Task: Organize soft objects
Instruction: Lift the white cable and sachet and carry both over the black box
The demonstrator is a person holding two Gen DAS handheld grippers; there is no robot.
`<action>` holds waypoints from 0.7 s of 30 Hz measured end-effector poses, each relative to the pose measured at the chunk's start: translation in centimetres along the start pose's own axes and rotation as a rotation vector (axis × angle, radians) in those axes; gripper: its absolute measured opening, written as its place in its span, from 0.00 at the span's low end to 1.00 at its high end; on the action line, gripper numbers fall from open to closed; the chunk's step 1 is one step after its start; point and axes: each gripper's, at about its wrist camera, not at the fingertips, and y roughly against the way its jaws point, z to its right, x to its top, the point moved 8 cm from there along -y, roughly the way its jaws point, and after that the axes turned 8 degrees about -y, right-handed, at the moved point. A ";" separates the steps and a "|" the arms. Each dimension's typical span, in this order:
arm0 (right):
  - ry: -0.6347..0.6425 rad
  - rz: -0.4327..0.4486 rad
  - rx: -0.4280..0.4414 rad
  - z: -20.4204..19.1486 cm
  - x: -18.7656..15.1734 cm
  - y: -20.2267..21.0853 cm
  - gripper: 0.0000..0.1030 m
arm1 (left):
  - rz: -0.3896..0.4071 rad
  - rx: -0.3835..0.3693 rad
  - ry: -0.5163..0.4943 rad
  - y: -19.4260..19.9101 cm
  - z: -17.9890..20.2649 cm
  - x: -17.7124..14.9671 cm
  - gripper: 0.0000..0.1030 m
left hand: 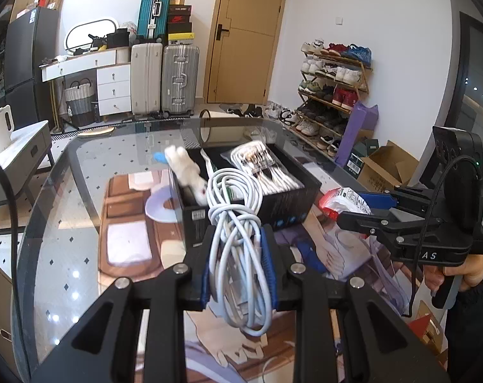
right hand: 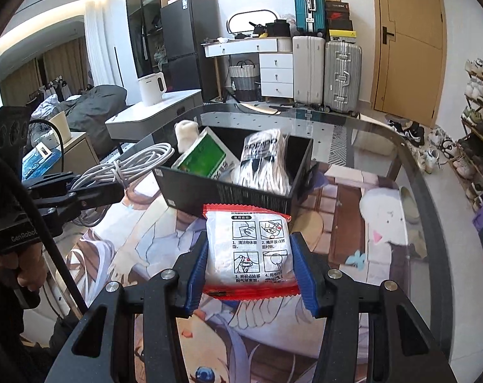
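Left claw (left hand: 238, 268) clamped on coiled cable (left hand: 238, 223), right claw (right hand: 251, 265) on packet (right hand: 249, 252), box (right hand: 241, 191) half-hidden.

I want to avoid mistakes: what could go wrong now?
1. The bundled white cable, clamped by the left gripper, has loose loops that may snag the open black box's rim.
2. The red-edged plastic packet in the right gripper looks slippery and may slide out.

Cable coil (left hand: 238, 239) showing white; packet (right hand: 249, 249) showing red edges, white face, black diagrams; box (right hand: 241, 191) showing black; gripper pads (right hand: 198, 268) showing blue; plush (left hand: 187, 166) showing white; mat (right hand: 353, 210) showing anime print.
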 end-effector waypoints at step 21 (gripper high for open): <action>0.026 0.029 -0.026 -0.9 5.7 -2.9 0.48 | 0.047 0.007 -0.002 -2.7 -2.1 4.8 0.24</action>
